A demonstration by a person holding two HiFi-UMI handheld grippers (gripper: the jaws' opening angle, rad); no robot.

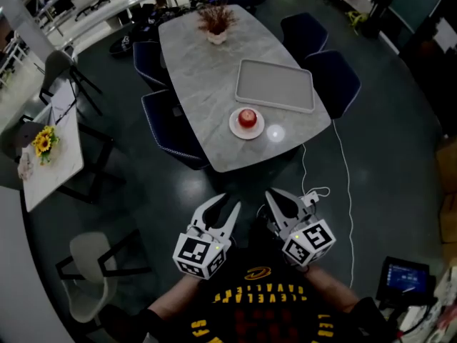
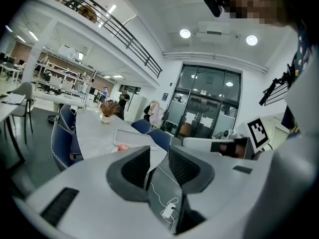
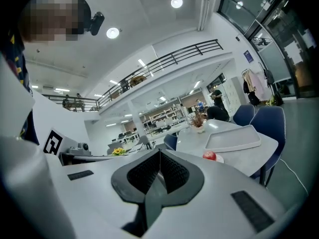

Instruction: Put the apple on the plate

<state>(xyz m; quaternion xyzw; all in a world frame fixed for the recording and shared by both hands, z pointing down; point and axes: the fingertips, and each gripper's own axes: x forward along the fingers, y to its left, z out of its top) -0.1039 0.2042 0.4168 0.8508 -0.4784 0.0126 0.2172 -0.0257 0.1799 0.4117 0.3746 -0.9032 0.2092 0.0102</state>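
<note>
A red apple (image 1: 247,117) sits on a small white plate (image 1: 236,128) near the front edge of the grey marble table (image 1: 200,84). Both grippers hang over the dark floor, well short of the table. My left gripper (image 1: 225,207) is open and holds nothing; in the left gripper view (image 2: 159,156) floor shows between its pads. My right gripper (image 1: 280,197) is shut and empty; its pads meet in the right gripper view (image 3: 159,156). The apple (image 3: 210,156) on its plate (image 3: 220,159) lies far ahead to the right, and shows small past the left jaw as apple (image 2: 122,147).
A grey tray (image 1: 275,85) lies behind the plate, and a dried-flower pot (image 1: 216,24) stands at the table's far end. Dark blue chairs (image 1: 168,123) ring the table. A white cable (image 1: 344,170) runs across the floor. A side table with sunflowers (image 1: 44,142) stands at left.
</note>
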